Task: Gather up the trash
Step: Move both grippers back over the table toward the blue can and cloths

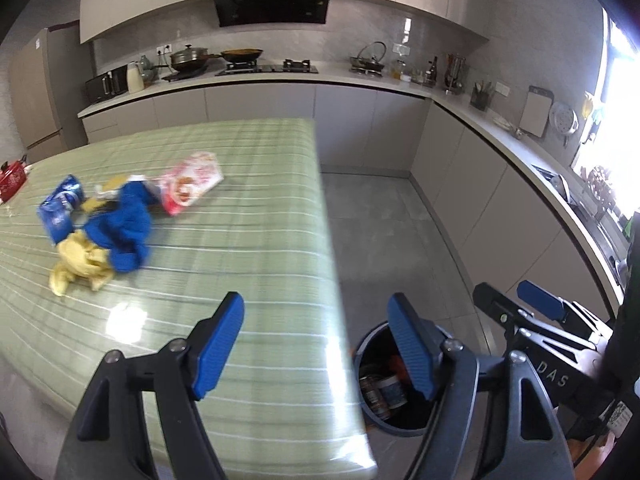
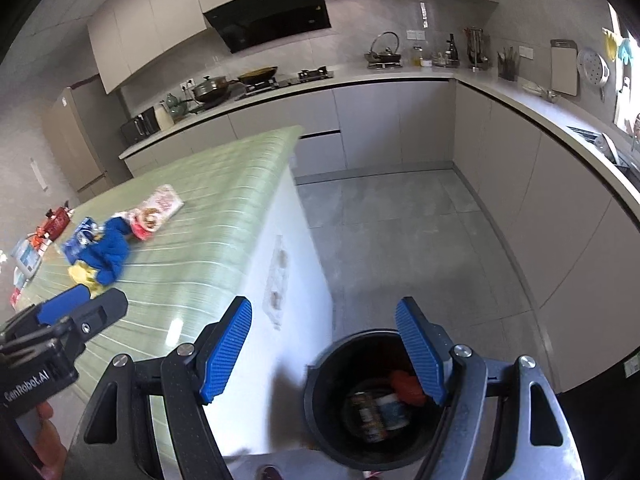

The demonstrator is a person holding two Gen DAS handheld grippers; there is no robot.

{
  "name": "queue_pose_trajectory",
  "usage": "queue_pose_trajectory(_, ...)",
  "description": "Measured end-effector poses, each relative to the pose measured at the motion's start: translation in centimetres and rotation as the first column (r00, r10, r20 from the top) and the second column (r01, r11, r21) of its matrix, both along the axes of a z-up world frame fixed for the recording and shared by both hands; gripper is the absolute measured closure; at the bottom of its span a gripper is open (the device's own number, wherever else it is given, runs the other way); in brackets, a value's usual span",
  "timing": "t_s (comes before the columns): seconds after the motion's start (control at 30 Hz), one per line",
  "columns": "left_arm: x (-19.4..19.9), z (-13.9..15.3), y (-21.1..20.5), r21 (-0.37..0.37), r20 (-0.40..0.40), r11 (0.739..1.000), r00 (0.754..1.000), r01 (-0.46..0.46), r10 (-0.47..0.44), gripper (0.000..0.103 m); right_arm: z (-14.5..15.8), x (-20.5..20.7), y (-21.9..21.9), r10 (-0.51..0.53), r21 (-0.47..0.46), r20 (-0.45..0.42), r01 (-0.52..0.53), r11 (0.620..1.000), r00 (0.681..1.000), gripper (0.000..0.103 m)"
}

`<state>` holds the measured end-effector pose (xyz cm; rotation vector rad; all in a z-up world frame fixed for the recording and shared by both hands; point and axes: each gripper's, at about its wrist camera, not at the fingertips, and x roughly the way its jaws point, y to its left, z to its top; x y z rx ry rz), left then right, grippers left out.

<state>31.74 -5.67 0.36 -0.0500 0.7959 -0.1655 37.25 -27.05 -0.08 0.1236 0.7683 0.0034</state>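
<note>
Both hand-held grippers you hold, left (image 1: 316,344) and right (image 2: 324,350), gape wide with nothing between them. Trash bin (image 2: 320,392) sits below the right one; wrappers (image 1: 192,182) lie ahead-left on tabletop (image 1: 240,240).

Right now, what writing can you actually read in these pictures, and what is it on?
"DAS": on the right gripper body, left wrist view.
"GenRobot.AI": on the left gripper body, right wrist view.
Print on the pink snack bag, blue packet and bin cans: too blurred.
</note>
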Motion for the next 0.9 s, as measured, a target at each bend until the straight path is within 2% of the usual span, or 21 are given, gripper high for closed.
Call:
queue_pose_trajectory(0.3, 0.3, 0.2, 11.5, 0.004, 0.028, 0.999, 0.998, -0.050, 0.050, 0.023, 0.1, 0.9, 12.0, 0.042, 0.008, 0.022, -0.042, 0.999, 0.999, 0.026)
queue_pose_trajectory(0.47, 1.2, -0.3, 16.6, -0.003, 0.014, 0.993, 0.993, -0.115, 0.115, 0.023, -0.5, 2.0, 18.2, 0.095, 0.012, 0.013, -0.095, 0.995, 0.995, 0.025)
queue_pose_trajectory(0.67, 2.5, -1.0, 21.3, 0.006, 0.016, 0.979, 0.979, -0.204, 0.204, 0.023, -0.9, 4.2, 22.3, 0.163, 0.008, 0.008, -0.163, 0.987, 0.987, 0.025)
queue_pose_trajectory(0.9, 4.8, -2.0, 25.7, 0.054, 0.000, 0.953, 0.954, -0.298, 0.299, 0.023, -1.6, 7.8, 25.4, 0.236, 0.049, 0.009, -0.237, 0.970, 0.972, 0.025)
